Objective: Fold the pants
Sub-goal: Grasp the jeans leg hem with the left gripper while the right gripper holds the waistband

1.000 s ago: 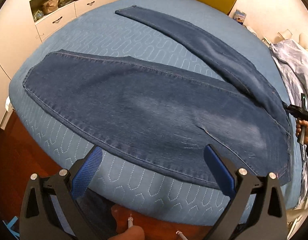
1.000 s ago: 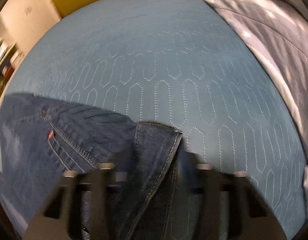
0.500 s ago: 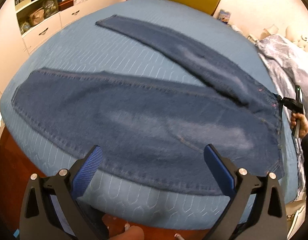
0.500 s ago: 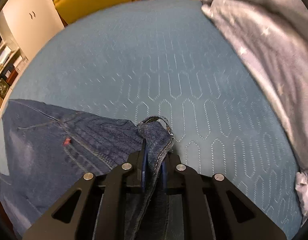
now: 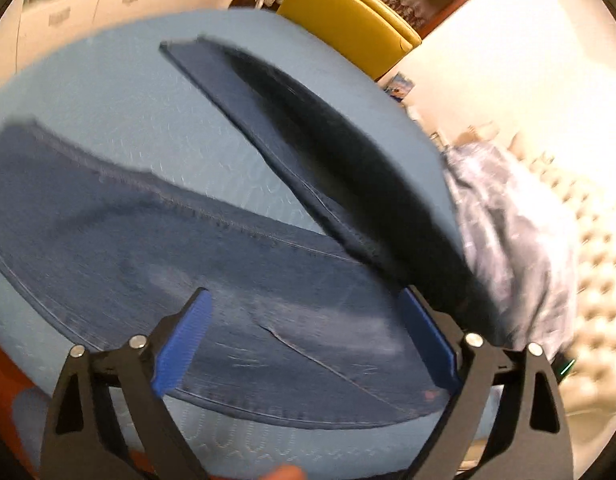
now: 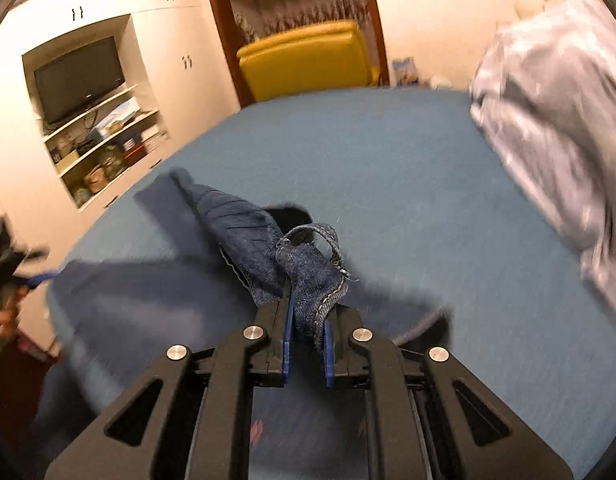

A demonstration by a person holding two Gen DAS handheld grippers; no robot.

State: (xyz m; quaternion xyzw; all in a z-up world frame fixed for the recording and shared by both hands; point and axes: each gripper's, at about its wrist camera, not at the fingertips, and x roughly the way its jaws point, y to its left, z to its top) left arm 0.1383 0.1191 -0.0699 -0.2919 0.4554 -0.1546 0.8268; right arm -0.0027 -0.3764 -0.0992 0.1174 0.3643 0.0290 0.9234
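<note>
Blue jeans [image 5: 187, 264] are spread on a blue quilted bed [image 5: 107, 100]. The near leg lies flat. The far leg [image 5: 308, 128] is raised off the bed along its right side. My left gripper [image 5: 303, 340] hovers over the near leg's thigh; its jaws stand wide and are closing, with the pads off the denim below. In the right wrist view my right gripper [image 6: 308, 312] is shut on the jeans' waistband [image 6: 312, 268], a belt loop sticking up, held above the bed [image 6: 388, 180]. The rest of the jeans [image 6: 243, 236] trails away to the left.
A grey star-print blanket [image 5: 516, 220] [image 6: 556, 120] is heaped on the bed's right side, by a tufted headboard [image 5: 588, 240]. A yellow armchair [image 6: 308, 64] stands beyond the far edge. White cupboards with a TV [image 6: 79, 76] line the left wall. A hand [image 6: 3, 320] shows at the left edge.
My right gripper closed on the waistband, then lifted it and carried it over the bed. The far leg has risen off the bed. The left gripper has tilted upward, its jaws slightly narrower.
</note>
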